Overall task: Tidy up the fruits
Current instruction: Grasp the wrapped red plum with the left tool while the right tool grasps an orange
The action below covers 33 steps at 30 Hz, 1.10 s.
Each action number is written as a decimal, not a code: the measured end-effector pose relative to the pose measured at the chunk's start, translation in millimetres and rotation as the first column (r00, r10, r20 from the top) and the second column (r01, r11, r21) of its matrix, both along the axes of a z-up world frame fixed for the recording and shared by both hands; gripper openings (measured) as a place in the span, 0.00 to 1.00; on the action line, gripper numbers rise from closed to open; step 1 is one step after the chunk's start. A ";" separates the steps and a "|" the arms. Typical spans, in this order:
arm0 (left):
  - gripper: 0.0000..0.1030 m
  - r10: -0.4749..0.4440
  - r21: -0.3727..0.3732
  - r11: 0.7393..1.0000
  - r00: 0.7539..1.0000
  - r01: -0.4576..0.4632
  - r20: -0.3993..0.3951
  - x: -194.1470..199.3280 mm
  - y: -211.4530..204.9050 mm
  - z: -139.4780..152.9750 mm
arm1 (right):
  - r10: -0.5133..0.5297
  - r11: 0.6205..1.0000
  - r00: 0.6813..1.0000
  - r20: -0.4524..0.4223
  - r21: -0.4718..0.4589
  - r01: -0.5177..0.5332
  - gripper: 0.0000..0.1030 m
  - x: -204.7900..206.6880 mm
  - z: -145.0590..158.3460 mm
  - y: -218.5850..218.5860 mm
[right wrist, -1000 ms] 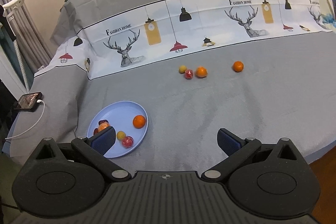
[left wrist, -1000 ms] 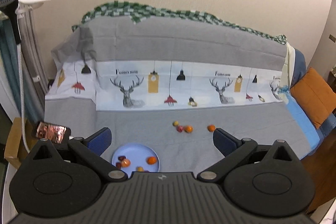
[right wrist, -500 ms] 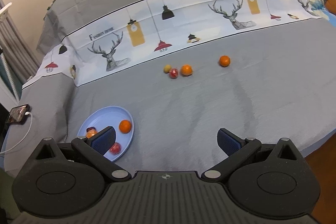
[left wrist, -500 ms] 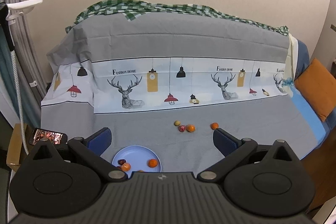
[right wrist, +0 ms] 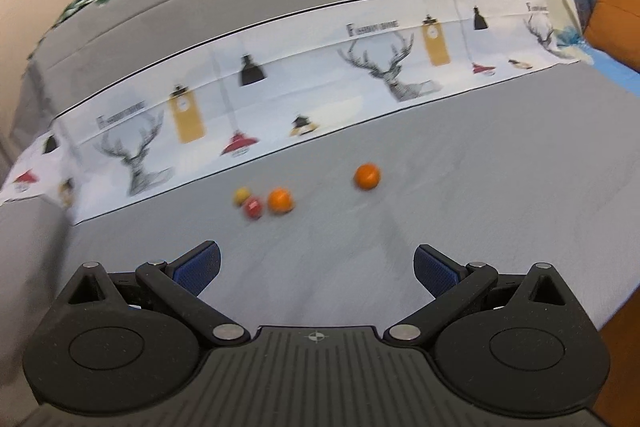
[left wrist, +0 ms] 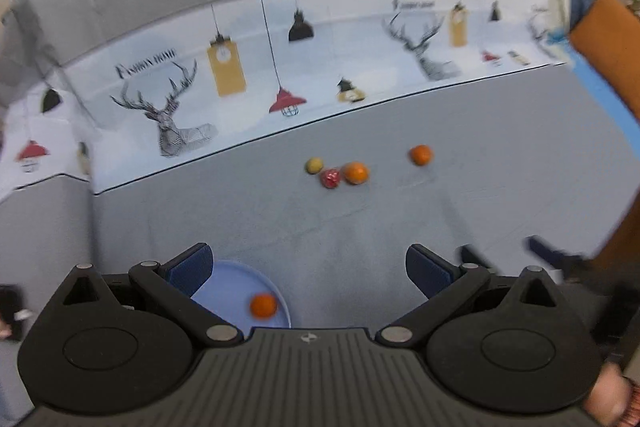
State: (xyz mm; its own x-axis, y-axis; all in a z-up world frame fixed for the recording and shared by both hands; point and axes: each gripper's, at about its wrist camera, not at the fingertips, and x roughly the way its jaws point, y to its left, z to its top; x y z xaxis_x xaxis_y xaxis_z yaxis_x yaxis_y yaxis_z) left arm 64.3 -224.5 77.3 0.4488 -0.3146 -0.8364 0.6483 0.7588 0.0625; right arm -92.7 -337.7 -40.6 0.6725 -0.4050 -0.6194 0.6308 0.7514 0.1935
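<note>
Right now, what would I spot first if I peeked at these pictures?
Probably the four little fruits on the grey sofa cover: a yellow fruit, a red fruit and an orange huddled together, with a lone orange off to their right. Next, the printed deer behind them, and the blue plate by the left gripper.

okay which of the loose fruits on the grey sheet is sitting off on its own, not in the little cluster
The orange farthest right. The yellow fruit, red fruit and other orange bunch together to its left, while this one lies apart with bare sheet around it.
</note>
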 end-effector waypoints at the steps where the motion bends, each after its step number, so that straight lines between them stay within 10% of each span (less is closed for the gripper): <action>1: 1.00 0.008 0.001 1.000 1.000 -0.008 0.022 11.2 -11.2 -21.2 | -0.004 1.000 1.000 0.001 -0.016 0.004 0.99 7.2 -7.2 -9.5; 13: 0.92 0.010 0.061 0.998 0.998 -0.007 -0.061 136.9 -106.6 -210.5 | 0.013 0.999 0.994 -0.113 -0.038 -0.018 0.99 114.5 -115.9 -128.8; 22: 0.91 -0.063 0.104 0.992 0.997 0.066 -0.038 158.3 -142.2 -248.7 | 0.022 0.997 0.988 -0.154 -0.076 -0.034 0.99 161.6 -161.3 -158.5; 24: 0.74 -0.065 0.083 0.994 0.997 0.069 -0.044 160.5 -144.2 -250.7 | 0.046 0.992 0.986 -0.163 -0.105 -0.064 0.99 169.1 -164.5 -158.2; 27: 0.28 -0.066 0.012 0.998 0.993 0.068 -0.095 159.8 -137.8 -243.1 | 0.081 0.987 0.986 -0.146 -0.129 -0.100 0.71 169.9 -161.4 -154.3; 28: 0.28 -0.056 -0.007 0.998 0.992 0.055 -0.111 158.9 -133.9 -240.9 | 0.094 0.987 0.986 -0.141 -0.116 -0.111 0.35 169.3 -159.1 -153.6; 33: 0.28 -0.002 0.039 0.999 0.997 0.005 -0.074 146.3 -116.0 -232.7 | 0.068 0.995 0.987 -0.148 -0.067 -0.079 0.35 153.0 -147.5 -140.8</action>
